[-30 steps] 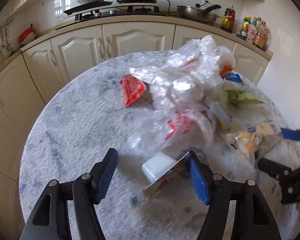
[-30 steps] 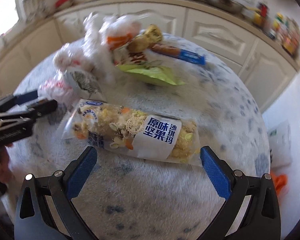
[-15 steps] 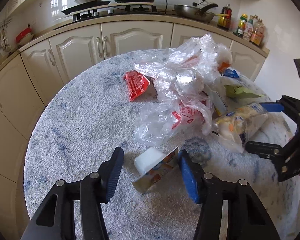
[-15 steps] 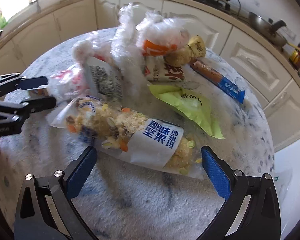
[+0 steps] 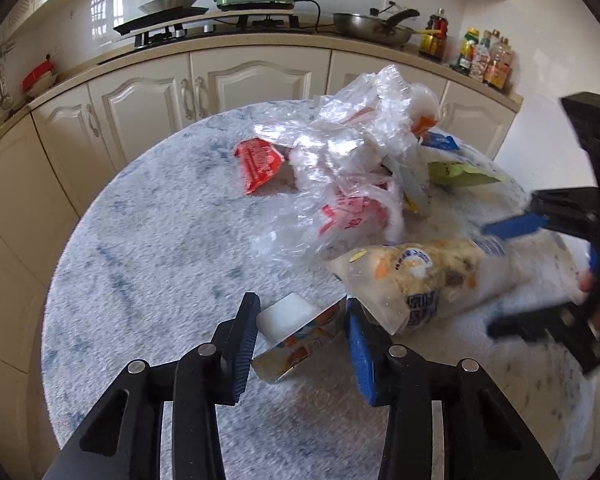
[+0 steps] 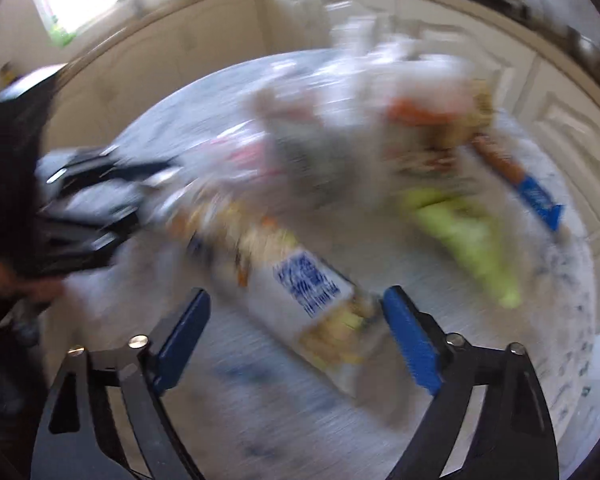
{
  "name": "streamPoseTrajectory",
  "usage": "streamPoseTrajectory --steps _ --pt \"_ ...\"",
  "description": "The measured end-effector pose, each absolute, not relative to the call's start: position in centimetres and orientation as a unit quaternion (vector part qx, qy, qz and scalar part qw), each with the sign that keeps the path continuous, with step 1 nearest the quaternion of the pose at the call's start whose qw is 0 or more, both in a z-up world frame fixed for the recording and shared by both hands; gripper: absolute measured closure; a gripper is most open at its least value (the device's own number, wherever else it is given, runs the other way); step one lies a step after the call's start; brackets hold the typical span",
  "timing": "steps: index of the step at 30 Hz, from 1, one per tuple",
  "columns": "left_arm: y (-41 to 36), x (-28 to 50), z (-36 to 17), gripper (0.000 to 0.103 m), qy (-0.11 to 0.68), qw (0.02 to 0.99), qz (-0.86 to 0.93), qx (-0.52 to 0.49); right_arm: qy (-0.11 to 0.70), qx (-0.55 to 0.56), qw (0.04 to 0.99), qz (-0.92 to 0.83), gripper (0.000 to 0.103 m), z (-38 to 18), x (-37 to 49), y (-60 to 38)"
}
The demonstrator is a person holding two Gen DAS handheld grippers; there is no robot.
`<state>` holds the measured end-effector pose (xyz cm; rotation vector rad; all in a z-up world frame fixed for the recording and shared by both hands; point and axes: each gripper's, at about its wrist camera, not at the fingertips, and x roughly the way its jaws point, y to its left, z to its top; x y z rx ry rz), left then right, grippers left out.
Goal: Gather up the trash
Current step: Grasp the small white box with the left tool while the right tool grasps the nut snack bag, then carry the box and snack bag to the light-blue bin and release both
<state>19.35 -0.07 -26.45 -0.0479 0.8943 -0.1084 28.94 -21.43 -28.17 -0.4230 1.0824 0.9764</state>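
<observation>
A round table (image 5: 148, 248) with a white and blue mottled top stands in a kitchen, and the trash lies on the half of it toward the cabinets. The left gripper (image 5: 300, 320) is low over the near edge of the table. Its jaws are closing around a small white and orange carton (image 5: 296, 328); the left pad seems to touch the carton, but whether the right pad touches I cannot tell. Just beside it, toward the right edge, lies a clear snack bag (image 5: 420, 280) with blue print. The right gripper (image 6: 296, 320) has this bag between its blue pads, and its jaws are closing, not yet pressing. Crumpled clear plastic bags (image 5: 360, 152) are heaped in the middle, a red wrapper (image 5: 258, 162) beside them, and a green packet (image 6: 472, 240) near the far right edge.
</observation>
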Motion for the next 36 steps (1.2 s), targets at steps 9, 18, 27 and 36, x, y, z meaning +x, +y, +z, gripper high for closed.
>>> streamPoseTrajectory --steps 9,18,27,36 --pt "0.7 17.4 -25.9 0.065 0.435 0.898 -0.055 -0.03 0.471 -0.205 0.733 0.446 0.009 -29.4 30.4 -19.1" --pt "1.3 15.3 -25.1 0.065 0.438 0.897 -0.042 -0.035 0.47 -0.148 0.761 0.422 0.063 -29.1 26.6 -19.4" --pt "-1.2 13.1 -23.7 0.065 0.425 0.901 -0.086 -0.033 0.482 -0.033 0.808 0.338 0.067 -27.9 21.8 -24.7" --pt "-4.9 11.5 -19.3 0.065 0.385 0.914 -0.123 -0.017 0.429 0.058 0.855 0.284 0.067 -23.4 18.7 -31.0"
